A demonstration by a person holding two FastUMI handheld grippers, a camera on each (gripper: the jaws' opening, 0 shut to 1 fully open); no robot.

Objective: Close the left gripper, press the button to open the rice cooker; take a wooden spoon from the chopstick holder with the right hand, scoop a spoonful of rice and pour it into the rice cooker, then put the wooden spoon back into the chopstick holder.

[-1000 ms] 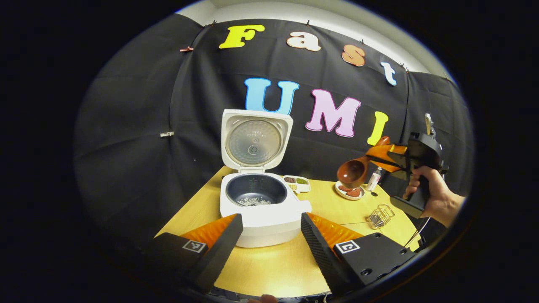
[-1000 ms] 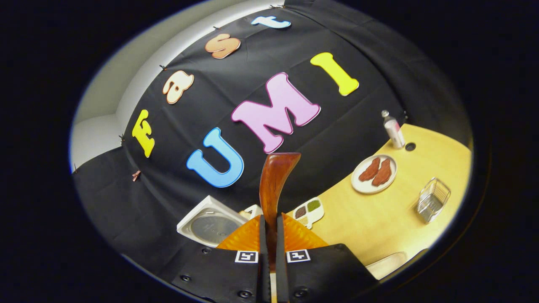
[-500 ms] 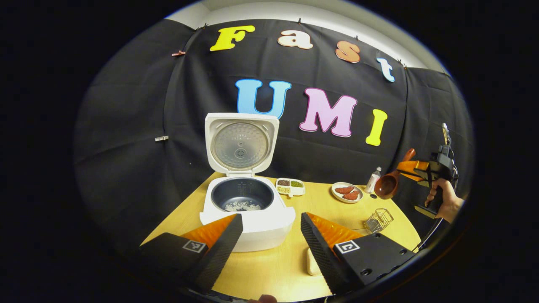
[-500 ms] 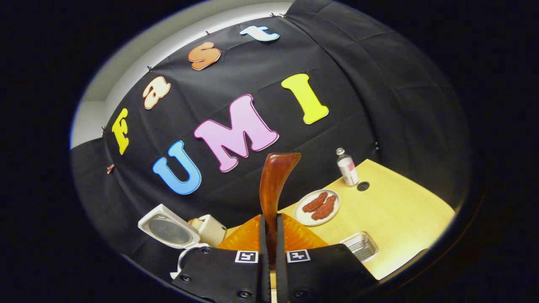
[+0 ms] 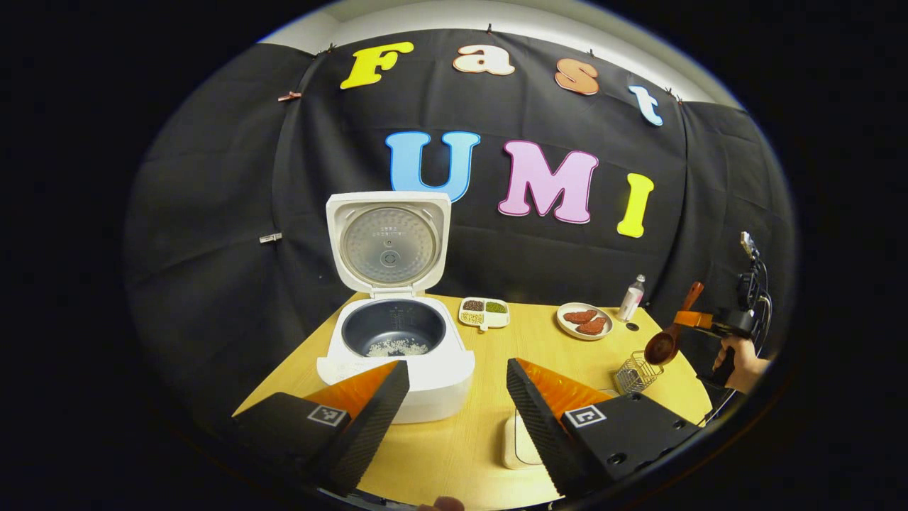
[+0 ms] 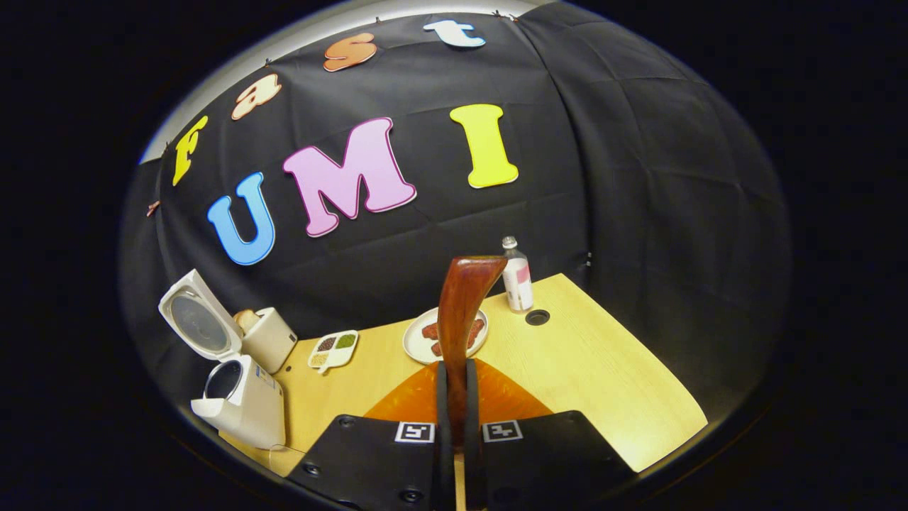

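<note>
Gripping the spoon (image 6: 462,305) by its handle, the right gripper (image 6: 454,408) hangs it bowl-down just above the holder (image 5: 636,374), apparently to drop it in; the left gripper (image 5: 457,404) waits wide open and empty before the open cooker (image 5: 397,341), rice inside

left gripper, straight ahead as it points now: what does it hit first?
Probably the open rice cooker, at its front wall: it sits just beyond the open left gripper, slightly left of centre. Depth is unclear.
</note>
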